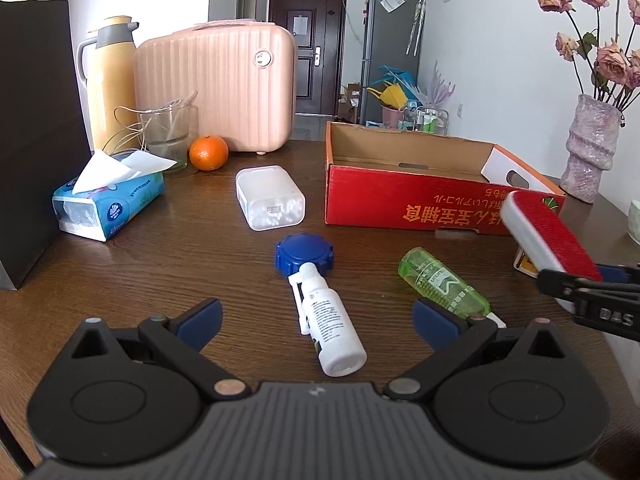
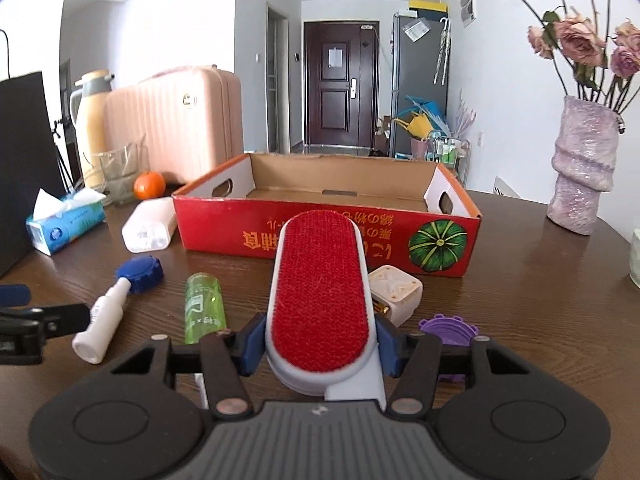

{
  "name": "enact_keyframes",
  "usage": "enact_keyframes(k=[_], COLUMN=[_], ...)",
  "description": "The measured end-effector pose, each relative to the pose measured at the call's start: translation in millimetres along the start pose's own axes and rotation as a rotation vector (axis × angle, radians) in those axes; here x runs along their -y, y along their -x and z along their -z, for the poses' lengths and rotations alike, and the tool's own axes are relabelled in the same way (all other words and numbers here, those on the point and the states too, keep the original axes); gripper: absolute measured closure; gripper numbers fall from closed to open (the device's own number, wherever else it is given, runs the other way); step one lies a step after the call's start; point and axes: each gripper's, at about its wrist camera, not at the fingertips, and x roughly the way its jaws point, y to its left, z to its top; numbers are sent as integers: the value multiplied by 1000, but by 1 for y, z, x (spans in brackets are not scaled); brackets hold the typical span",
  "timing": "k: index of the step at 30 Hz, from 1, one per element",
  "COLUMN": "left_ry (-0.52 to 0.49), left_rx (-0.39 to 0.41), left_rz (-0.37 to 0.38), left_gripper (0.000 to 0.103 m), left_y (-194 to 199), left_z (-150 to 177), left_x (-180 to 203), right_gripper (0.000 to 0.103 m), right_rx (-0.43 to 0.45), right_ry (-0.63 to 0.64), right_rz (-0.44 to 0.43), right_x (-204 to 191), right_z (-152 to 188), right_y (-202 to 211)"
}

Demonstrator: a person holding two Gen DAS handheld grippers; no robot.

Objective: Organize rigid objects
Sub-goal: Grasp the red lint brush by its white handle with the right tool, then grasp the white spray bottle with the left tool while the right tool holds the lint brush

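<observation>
The right gripper (image 2: 318, 350) has its jaws clamped on the sides of a lint brush (image 2: 320, 300), whose red face points up in the lower middle of the right wrist view. The brush is held above the table (image 2: 520, 300), in front of the red cardboard box (image 2: 320, 236), which sits open in the middle of that frame. In the left wrist view the same brush (image 1: 548, 236) shows at the right edge, tilted, in front of the box's right end.

The left gripper (image 1: 316, 320) hangs over the table with its jaws wide apart and nothing between the pads. A white spray bottle (image 1: 330, 324) lies on the wood between the open fingers, its nozzle touching a blue cap (image 1: 304, 255) just above it in the frame. A green bottle (image 1: 444, 282) lies to the right of it, near the right finger. A white plastic case (image 1: 270, 197) lies further up, left of the box.

In the right wrist view, a small cream box (image 2: 396, 292) sits just right of the brush, and a purple lid (image 2: 448, 330) lies below it in the frame, beside the right finger.

At the upper left of the left wrist view stand a tissue pack (image 1: 108, 208), an orange (image 1: 209, 153), a glass jug (image 1: 170, 134), a yellow flask (image 1: 108, 80) and a pink suitcase (image 1: 216, 84). A vase (image 1: 590, 148) of dried roses stands at the right.
</observation>
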Motion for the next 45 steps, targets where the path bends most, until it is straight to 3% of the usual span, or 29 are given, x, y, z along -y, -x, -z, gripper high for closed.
enact_keyframes(k=[14,28,38,40,42,45], left_ry=[-15,-2,-15,-22,-21,-4], left_rx=[-27,-93,-109,-118,-133,-153], left_rz=[-24,-122,-115,-113,-106,-95], left_gripper=[0,0,0,6,29,54], left_y=[-7,-38,-43,-45,-47,-49], left_z=[4,0,1,2,3,3], left_x=[2,11,12,13,13,9], right_gripper=[48,48,48,48,48,48], right_rx=[65,61,56,55,54,55], right_ry=[-69,-67,-64,-63,-62,-62], right_rz=[17,18,20,21,22,22], right_x=[15,14,13,12,12,12], right_z=[17,18,18,19,19,19], right_y=[37,35,33,32,32,32])
